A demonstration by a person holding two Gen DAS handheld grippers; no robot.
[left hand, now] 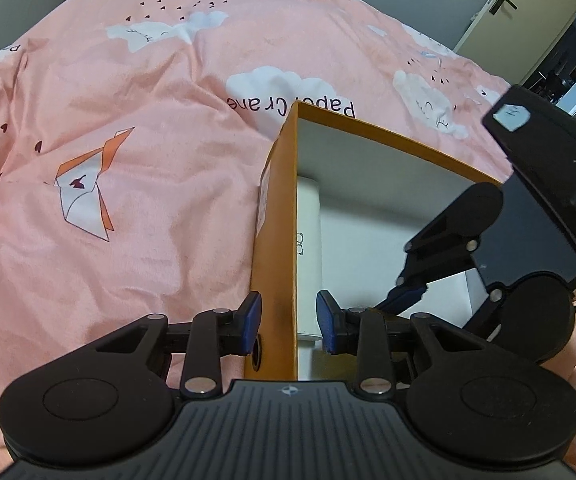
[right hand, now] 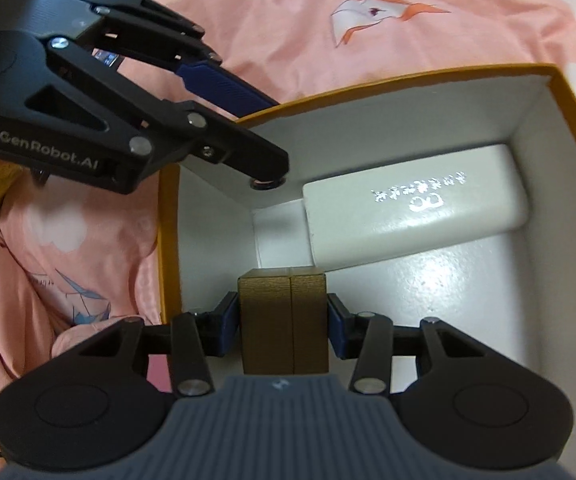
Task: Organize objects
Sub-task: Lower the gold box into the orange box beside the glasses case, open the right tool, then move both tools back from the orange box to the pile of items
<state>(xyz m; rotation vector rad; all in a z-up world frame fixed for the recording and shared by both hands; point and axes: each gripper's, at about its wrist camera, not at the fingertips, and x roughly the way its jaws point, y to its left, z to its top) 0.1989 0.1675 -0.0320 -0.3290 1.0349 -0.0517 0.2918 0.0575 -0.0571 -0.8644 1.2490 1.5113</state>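
An open cardboard box (right hand: 560, 92), orange on the outside and matte white inside, sits on a bed covered by a soft, wrinkled pink duvet (left hand: 127, 140) printed with white clouds, small dark hearts and folded paper cranes.

The left gripper (left hand: 290, 322), black jointed plastic with ribbed blue pads, straddles one thin wall of the box: one pad is outside against the orange face, the other inside. The pads sit close to the wall, but whether they press on it cannot be told for certain. In the right wrist view the same gripper (right hand: 265, 144) reaches down over the box's near rim.

The right gripper (right hand: 283, 326) hangs inside the box and is clamped on a small gold-brown block (right hand: 283, 320). This block is rectangular, finely ribbed in texture, with a straight seam running down its middle. The blue pads press flat on its two opposite sides, and it hangs above the white floor near the box's centre. In the left wrist view this gripper (left hand: 404, 300) reaches into the box from the right, its fingertips hidden.

Against the far wall of the box lies a smooth white oblong case (right hand: 416, 216) with rounded corners and shiny silver lettering on top. It rests on the box floor, apart from the held block.

A pale door (left hand: 528, 4) with a dark handle stands beyond the bed.
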